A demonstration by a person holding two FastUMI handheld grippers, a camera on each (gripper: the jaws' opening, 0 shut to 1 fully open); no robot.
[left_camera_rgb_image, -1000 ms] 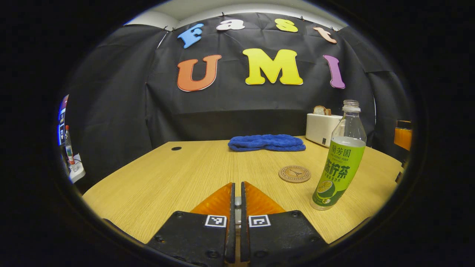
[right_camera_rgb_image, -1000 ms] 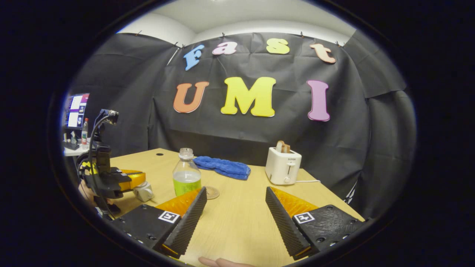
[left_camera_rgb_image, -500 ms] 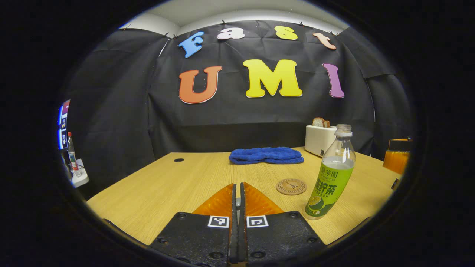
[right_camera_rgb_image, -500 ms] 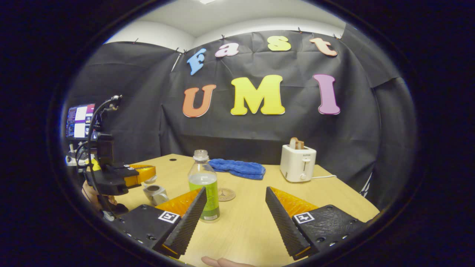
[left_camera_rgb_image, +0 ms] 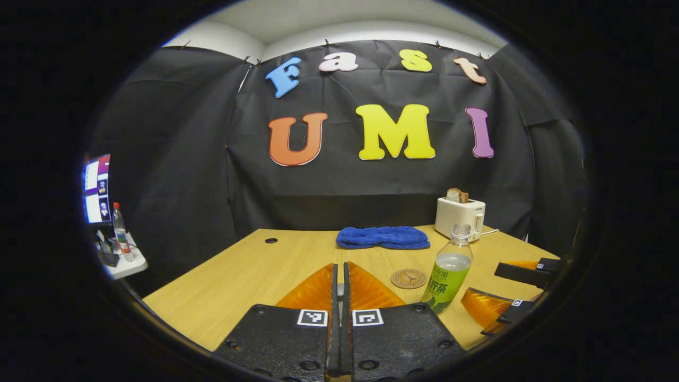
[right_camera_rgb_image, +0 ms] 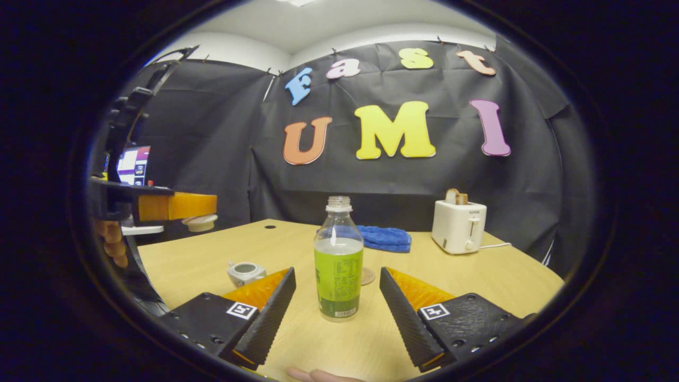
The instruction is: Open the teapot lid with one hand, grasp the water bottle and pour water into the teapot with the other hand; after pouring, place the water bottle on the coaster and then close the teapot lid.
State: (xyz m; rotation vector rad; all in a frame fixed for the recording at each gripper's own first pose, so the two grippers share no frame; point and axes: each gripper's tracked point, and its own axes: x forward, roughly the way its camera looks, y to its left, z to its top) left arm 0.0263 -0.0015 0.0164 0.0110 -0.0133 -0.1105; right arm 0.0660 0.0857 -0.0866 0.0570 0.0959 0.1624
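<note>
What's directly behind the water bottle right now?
The coaster sits just behind the water bottle, partly covered by it; farther back lies the blue towel, its near end showing through the clear neck.

**Readable marks**

The water bottle (left_camera_rgb_image: 447,276) carries a green label with Chinese characters, too small to read. The toaster (right_camera_rgb_image: 459,227) bears a tiny illegible brand word. Each gripper wears square black-and-white code tags.

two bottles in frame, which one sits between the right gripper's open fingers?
The green-labelled water bottle, standing uncapped on the table between the open fingers of the right gripper. The other bottle, red-capped, stands off on a side shelf.
</note>
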